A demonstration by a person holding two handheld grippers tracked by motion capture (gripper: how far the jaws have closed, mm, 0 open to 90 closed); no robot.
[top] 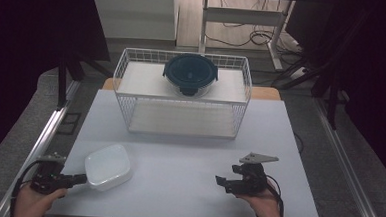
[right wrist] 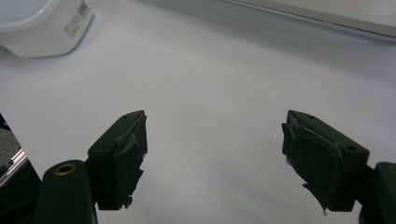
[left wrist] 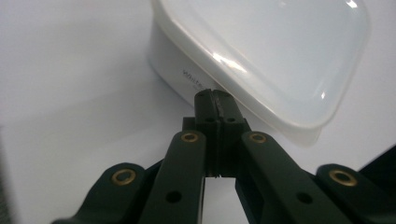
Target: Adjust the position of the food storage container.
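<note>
Left gripper (left wrist: pixel 215 95) view: jaws closed against white container (left wrist: pixel 261 56) rim.

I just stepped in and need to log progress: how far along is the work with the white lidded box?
Done: little; the dark-lidded bowl already sits on the wire rack. In hand: the left gripper, shut, has its tips against the white box below the lid rim. Left: gripping or moving the box; the right gripper waits open over the table.
</note>
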